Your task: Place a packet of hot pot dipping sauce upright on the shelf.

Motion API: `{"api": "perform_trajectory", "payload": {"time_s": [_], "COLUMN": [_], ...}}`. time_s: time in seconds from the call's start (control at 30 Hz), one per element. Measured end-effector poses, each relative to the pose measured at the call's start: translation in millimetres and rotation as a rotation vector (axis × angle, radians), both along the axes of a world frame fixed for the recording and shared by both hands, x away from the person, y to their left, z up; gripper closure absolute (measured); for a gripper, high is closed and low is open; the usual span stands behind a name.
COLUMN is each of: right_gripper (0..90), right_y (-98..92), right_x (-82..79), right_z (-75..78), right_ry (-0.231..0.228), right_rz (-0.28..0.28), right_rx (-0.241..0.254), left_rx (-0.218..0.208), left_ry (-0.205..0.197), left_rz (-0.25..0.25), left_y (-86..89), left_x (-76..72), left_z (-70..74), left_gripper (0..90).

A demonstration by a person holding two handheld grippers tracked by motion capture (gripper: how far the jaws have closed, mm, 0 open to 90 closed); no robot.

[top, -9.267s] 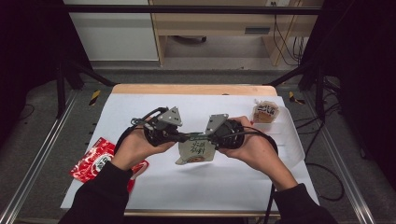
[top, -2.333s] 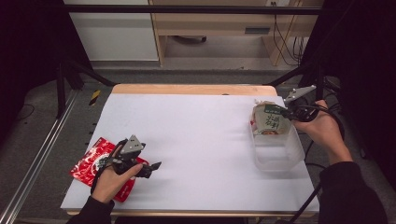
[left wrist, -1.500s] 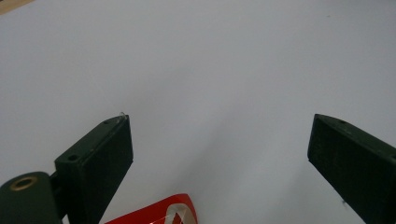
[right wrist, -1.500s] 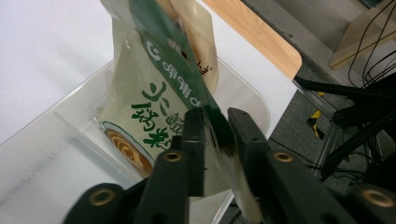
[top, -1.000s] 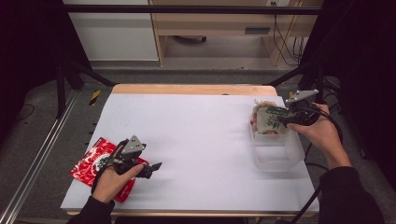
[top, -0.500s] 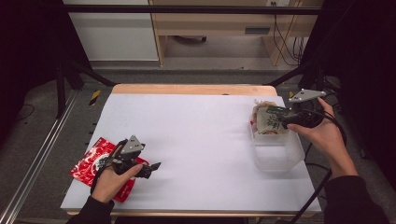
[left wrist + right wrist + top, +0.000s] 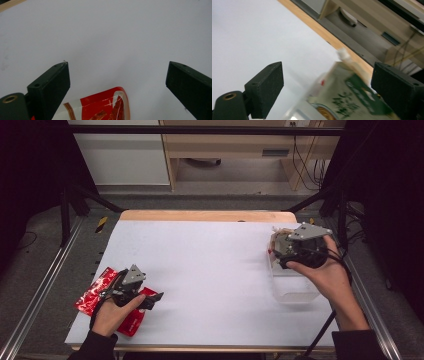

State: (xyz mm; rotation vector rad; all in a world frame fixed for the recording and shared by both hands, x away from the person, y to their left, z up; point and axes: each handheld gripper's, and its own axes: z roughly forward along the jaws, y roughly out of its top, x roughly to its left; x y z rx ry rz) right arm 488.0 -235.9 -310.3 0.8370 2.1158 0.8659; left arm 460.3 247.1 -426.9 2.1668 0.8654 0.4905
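White table [image 7: 210,265], perhaps green pouch [image 7: 347,97] beneath open right claw [image 7: 325,90]

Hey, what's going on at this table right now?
A person works two handheld grippers over a white table. The right gripper has just been opening, with nothing pressed between its jaws, above a green-printed pouch in a clear container. The left gripper hangs open over a red snack packet.
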Motion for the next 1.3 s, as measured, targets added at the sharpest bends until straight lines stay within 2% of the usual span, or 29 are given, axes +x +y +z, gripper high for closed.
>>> {"api": "perform_trajectory", "payload": {"time_s": [0.13,0.33,0.47,0.53,0.6,0.67,0.77,0.9,1.07,1.13,1.2,1.3], "right_gripper": [13.0,13.5,13.7,13.7,13.6,13.8,14.2,14.4,14.4,14.5,14.5,14.4], "right_y": [27.0,64.4,82.6,90.7,99.7,108.2,118.9,127.7,128.6,125.0,121.9,121.6], "right_x": [-7.8,-13.1,-14.5,-15.3,-16.8,-18.6,-22.1,-27.4,-33.3,-35.6,-36.8,-37.0], "right_z": [-14.6,-43.2,-61.8,-72.2,-83.2,-94.7,-111.2,-126.2,-132.4,-133.1,-134.8,-138.8], "right_ry": [0.011,0.055,0.080,0.101,0.127,0.147,0.167,0.182,0.173,0.177,0.181,0.188], "right_rz": [0.065,0.134,0.145,0.151,0.155,0.168,0.173,0.160,0.148,0.132,0.126,0.121], "right_rx": [0.025,0.031,0.050,0.065,0.058,0.055,0.083,0.130,0.140,0.181,0.184,0.167], "left_rx": [-0.013,-0.003,-0.011,0.001,0.022,0.017,0.017,0.019,-0.006,-0.001,-0.009,0.022], "left_ry": [-0.015,-0.030,-0.042,-0.050,-0.048,-0.048,-0.055,-0.065,-0.085,-0.086,-0.081,-0.083], "left_rz": [0.037,0.080,0.102,0.125,0.152,0.169,0.194,0.241,0.298,0.319,0.342,0.347], "left_y": [9.5,25.9,36.9,42.1,47.5,52.9,61.3,75.1,95.0,103.7,110.4,115.4], "left_x": [-1.4,-3.6,-6.4,-7.7,-9.1,-10.4,-13.5,-19.6,-29.4,-33.9,-38.5,-42.7], "left_z": [1.2,1.5,3.1,3.7,3.8,3.0,3.5,2.4,1.4,-1.9,-6.3,-9.3], "left_gripper": [3.8,3.6,4.3,4.3,4.2,4.3,4.8,5.0,4.8,4.6,5.1,5.3]}}
